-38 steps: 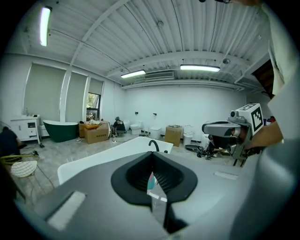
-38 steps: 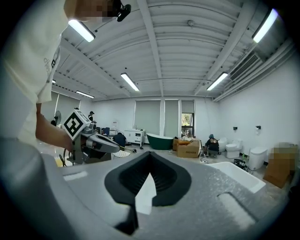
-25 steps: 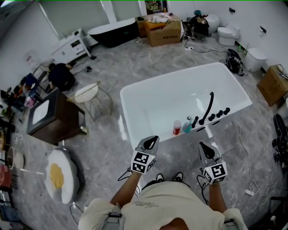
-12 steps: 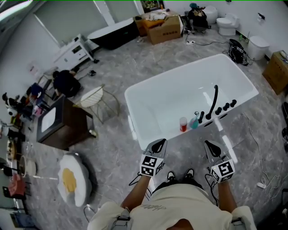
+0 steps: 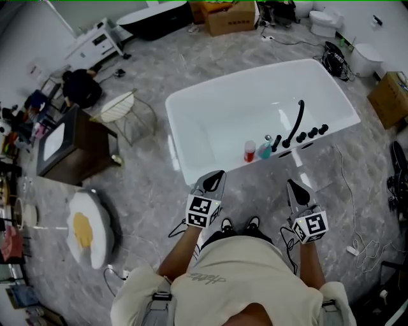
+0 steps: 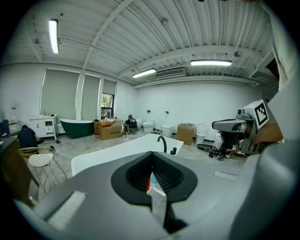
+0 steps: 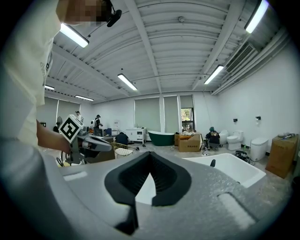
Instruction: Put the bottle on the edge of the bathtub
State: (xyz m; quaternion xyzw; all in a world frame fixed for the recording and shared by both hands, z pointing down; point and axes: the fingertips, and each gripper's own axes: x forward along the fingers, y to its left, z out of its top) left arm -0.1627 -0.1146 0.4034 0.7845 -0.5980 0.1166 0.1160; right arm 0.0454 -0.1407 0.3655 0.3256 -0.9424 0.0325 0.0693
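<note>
A white bathtub [image 5: 210, 121] stands on the floor in front of me. On its near rim, beside the black faucet [image 5: 295, 124], stand a red bottle [image 5: 249, 151] and a teal bottle [image 5: 264, 150]. My left gripper [image 5: 215, 178] is shut and empty, just short of the tub's near wall, to the left of the bottles. My right gripper [image 5: 294, 189] is also shut and empty, over the floor to the right of them. In the left gripper view the shut jaws [image 6: 151, 154] point at the tub [image 6: 112, 154], with a sliver of the bottles showing behind them.
A dark cabinet [image 5: 73, 153] and a wire chair [image 5: 127, 114] stand to the left. A round fried-egg rug [image 5: 86, 229] lies on the floor near them. Cables [image 5: 347, 191] trail on the right. Cardboard boxes [image 5: 233, 16], toilets [image 5: 363, 60] and a dark tub [image 5: 156, 16] are at the back.
The head view has swung a little, so the tub sits slightly more to the left. Both grippers stay shut in front of my body, close to the tub's near wall.
</note>
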